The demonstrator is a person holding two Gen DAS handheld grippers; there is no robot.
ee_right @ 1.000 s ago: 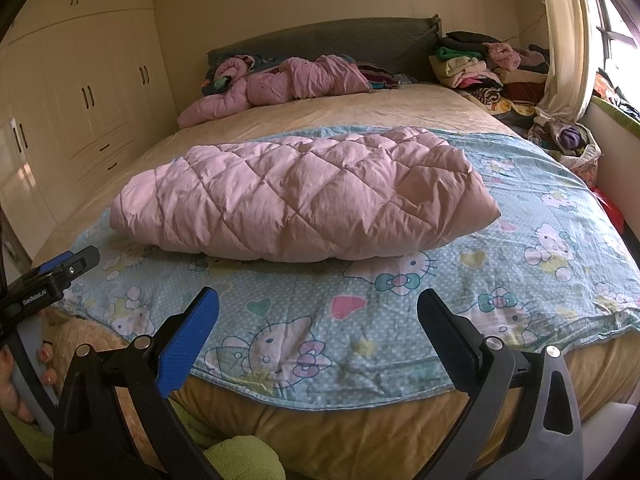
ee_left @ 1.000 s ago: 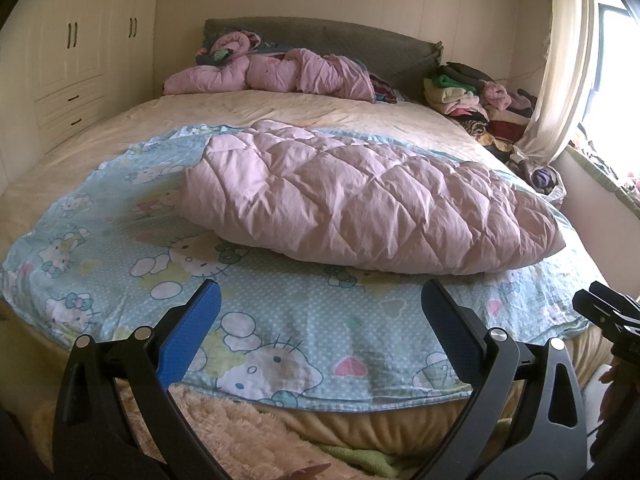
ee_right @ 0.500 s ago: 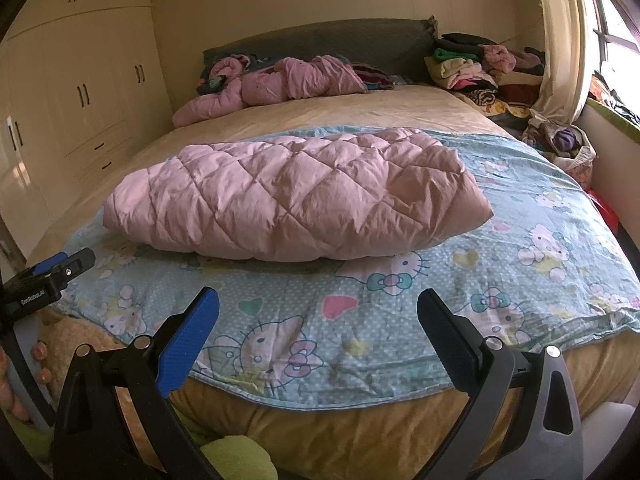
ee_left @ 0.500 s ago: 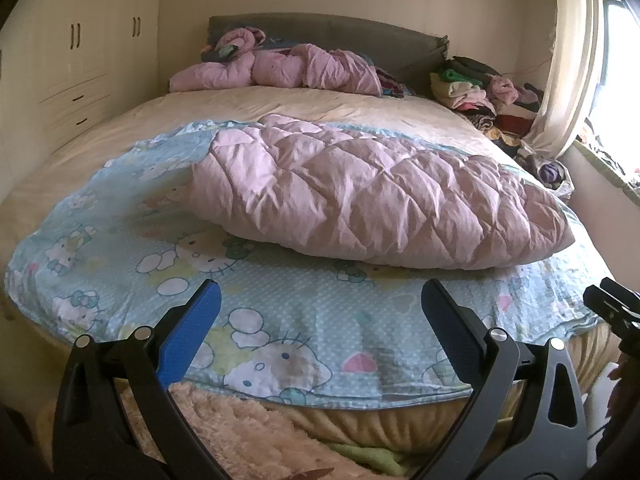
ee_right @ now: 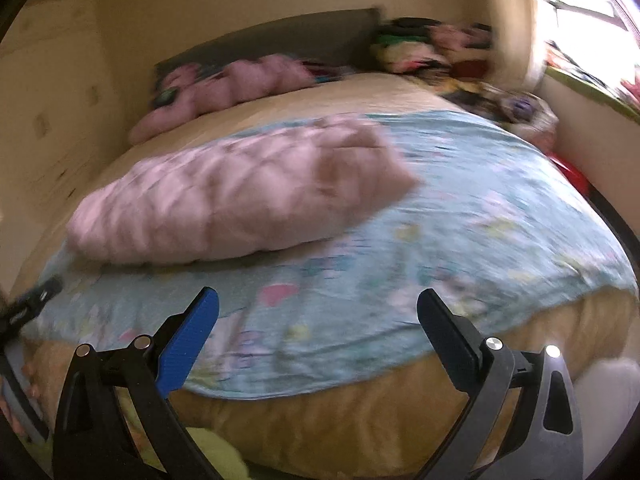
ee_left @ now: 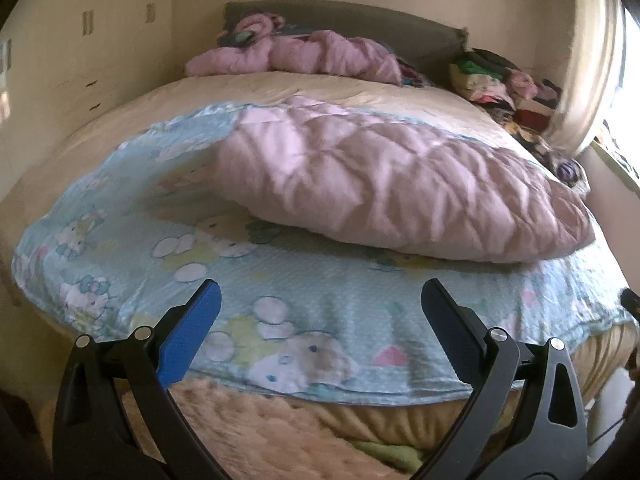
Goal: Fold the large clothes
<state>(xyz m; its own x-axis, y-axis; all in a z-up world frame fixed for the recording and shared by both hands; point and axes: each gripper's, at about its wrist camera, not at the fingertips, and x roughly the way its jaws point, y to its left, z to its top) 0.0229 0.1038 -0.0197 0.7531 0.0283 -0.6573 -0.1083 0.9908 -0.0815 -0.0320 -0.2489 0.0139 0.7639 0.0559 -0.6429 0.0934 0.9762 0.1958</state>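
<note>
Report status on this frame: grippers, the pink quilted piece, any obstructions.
Left gripper open, empty. Right gripper open, empty. Pink quilted garment lies folded on the cartoon blanket, untouched. Nothing between grippers and garment.

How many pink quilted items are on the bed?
2: a pink quilted garment lying on the blue cartoon blanket, and a crumpled pink one by the headboard. More may be hidden.

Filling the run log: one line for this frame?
phase: approach | left hand-held gripper: open, empty | right hand-held gripper: open, empty | pink quilted coat: lying on blue sheet, untouched
</note>
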